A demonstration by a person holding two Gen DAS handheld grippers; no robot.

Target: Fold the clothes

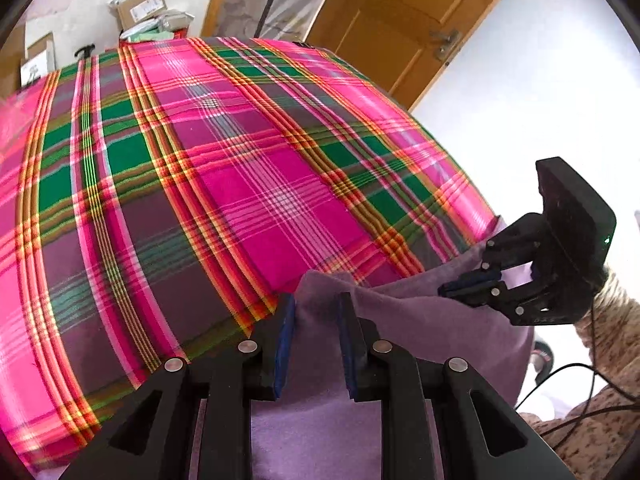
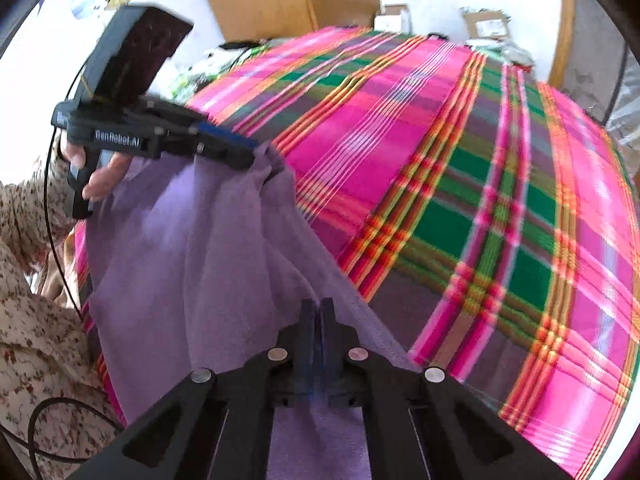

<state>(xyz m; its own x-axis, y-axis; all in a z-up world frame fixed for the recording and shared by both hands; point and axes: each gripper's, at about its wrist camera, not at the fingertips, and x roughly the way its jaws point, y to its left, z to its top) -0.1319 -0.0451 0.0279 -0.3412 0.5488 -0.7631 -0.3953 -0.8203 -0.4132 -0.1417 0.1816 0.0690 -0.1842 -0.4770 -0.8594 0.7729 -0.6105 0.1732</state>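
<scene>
The lilac garment [image 1: 420, 320] you are folding lies at the near edge of the plaid-covered surface, filling the bottom centre of the left wrist view and the lower left of the right wrist view [image 2: 208, 248]. It is soft and wrinkled, with one edge drawn up into a ridge between your two tools.

Your left gripper [image 1: 316, 340] has a fold of that garment between its blue pads [image 1: 285, 344]; the jaws stand a little apart with the cloth bunched between them, and in the right wrist view the same gripper [image 2: 250, 154] pinches a puckered corner of the fabric at centre left, so it is grasping the garment. Your hand [image 2: 100, 176] wraps its handle at the left edge.

Your right gripper [image 2: 318, 312] is clenched, its jaws pressed together over the garment's edge at bottom centre. From the left wrist view it [image 1: 452, 290] shows at the right, its tips closed against the lilac fabric, grasping the garment.

Under the garment spreads the pink, green and purple plaid cloth [image 1: 240, 168], smooth and taut across most of both frames. Your floral sleeve [image 2: 36, 320] and a black cable [image 2: 48, 432] fill the lower left of the right wrist view. Beyond the plaid stand cardboard boxes [image 1: 140, 6] at upper left and a wooden door [image 1: 400, 20] at upper right.
</scene>
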